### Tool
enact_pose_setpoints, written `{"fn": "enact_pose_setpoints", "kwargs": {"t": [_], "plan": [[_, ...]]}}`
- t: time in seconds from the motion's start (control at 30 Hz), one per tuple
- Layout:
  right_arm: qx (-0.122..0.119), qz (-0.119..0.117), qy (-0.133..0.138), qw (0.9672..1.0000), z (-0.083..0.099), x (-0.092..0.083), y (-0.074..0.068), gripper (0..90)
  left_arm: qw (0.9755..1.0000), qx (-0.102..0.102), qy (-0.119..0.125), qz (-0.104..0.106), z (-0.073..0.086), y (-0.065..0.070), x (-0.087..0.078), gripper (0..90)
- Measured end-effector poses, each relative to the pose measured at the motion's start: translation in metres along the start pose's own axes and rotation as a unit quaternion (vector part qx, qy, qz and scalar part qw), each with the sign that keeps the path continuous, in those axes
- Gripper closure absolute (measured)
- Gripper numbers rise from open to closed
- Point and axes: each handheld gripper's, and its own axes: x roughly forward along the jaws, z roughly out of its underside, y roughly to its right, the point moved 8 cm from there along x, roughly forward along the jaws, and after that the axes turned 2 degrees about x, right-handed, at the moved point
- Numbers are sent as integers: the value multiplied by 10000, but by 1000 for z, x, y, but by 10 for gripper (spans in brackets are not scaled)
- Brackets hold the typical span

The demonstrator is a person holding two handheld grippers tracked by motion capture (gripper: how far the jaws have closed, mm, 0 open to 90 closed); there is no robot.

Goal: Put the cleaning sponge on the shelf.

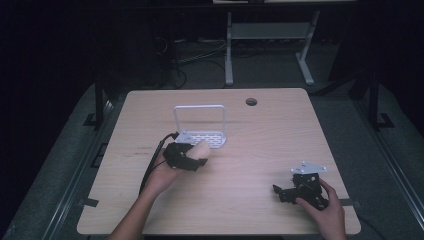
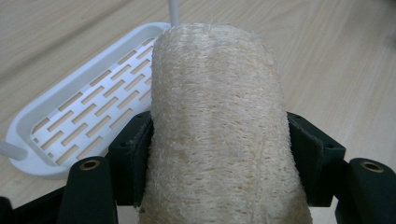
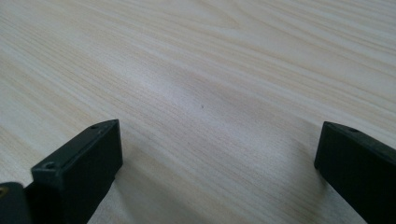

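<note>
While the left gripper point(image 2: 219, 154) clamped a loofah sponge point(image 2: 217, 116) beside the white rack point(image 2: 32, 140), the right gripper point(image 3: 219, 163) stood apart. Its jaws gaped wide, empty, over the table point(image 3: 210, 70).

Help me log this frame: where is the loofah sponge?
The loofah sponge is clamped in the left gripper, left of the table's middle in the high view, just in front of the white slotted rack.
</note>
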Motion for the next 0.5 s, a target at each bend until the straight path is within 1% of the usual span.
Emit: {"fn": "enact_pose_setpoints", "kwargs": {"t": [0.03,0.23,0.5], "plan": [[1,0,0,10000,0,0,0,7,10000,-32,17,-6,-1,-1,1,318],[0,0,0,10000,0,0,0,7,10000,-26,9,-84,-7,-9,5,318],[-1,0,0,10000,0,0,0,7,9998,-76,45,-168,-16,-18,15,318]]}}
